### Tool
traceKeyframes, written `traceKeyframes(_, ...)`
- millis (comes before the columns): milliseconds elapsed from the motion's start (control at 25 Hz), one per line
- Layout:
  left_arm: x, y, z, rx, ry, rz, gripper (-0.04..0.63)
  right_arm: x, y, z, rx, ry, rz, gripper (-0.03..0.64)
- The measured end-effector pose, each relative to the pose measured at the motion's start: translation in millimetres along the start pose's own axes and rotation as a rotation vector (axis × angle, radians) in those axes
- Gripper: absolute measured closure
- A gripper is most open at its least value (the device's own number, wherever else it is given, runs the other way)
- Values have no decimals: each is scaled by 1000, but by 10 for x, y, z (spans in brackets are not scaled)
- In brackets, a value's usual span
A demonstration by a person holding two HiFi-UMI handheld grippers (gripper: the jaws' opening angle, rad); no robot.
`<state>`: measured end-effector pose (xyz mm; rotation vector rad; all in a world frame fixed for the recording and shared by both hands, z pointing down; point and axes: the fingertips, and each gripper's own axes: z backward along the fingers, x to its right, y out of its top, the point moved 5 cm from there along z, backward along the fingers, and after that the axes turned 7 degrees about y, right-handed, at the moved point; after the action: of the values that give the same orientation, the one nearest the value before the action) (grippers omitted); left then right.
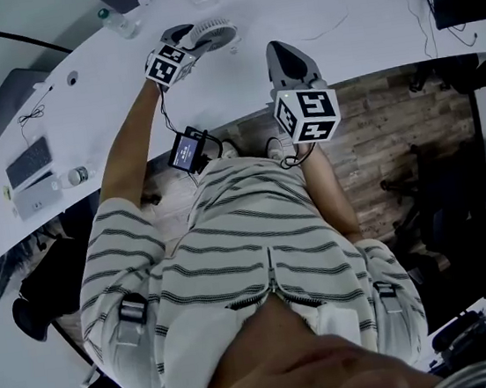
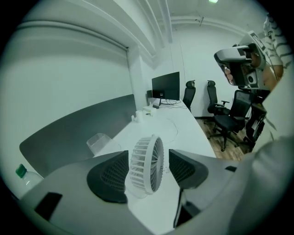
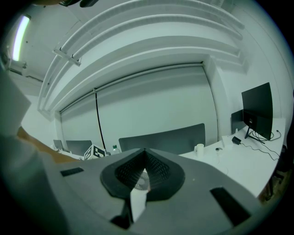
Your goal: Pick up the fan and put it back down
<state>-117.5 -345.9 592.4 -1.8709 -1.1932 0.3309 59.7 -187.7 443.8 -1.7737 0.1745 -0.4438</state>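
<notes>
A small white round fan point(image 2: 148, 166) stands upright on the white table point(image 2: 179, 126), in the gap between the two dark pads of my left gripper point(image 2: 148, 161). Those jaws stand wide and neither pad presses on the fan. In the head view the fan point(image 1: 217, 34) sits at the far side of the table, just beyond my left gripper point(image 1: 196, 39). My right gripper point(image 1: 285, 53) hovers over the table's near edge with its pads meeting at the tips and nothing between them. Its own view shows the fan point(image 3: 142, 181) through the slit under the pads.
On the table are a water bottle point(image 1: 119, 21), a clear cup point(image 2: 98, 142), a keyboard point(image 1: 28, 161), a lying bottle point(image 1: 75, 176) and a monitor point(image 2: 166, 86) with cables. Office chairs point(image 2: 228, 120) stand on the wooden floor to the right. A small device point(image 1: 186, 152) hangs on a cable.
</notes>
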Motion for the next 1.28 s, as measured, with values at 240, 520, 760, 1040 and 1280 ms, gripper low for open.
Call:
traceKeyframes(240,65,221,258,96,100,95,400,-36,20,40,4,11,3,611)
traceKeyframes(520,253,519,650,190,321,157,586,-87,27,36,5,31,11,611)
traceKeyframes(760,463,600,859,144,433,264,588,-124,42,36,9,49,18,611)
traceKeyframes(1040,697,895,1244,215,507,381,589,-141,36,39,13,60,19,611)
traceKeyframes(1280,827,1099,1418,254,535,410,589,-162,43,37,15,68,23,611)
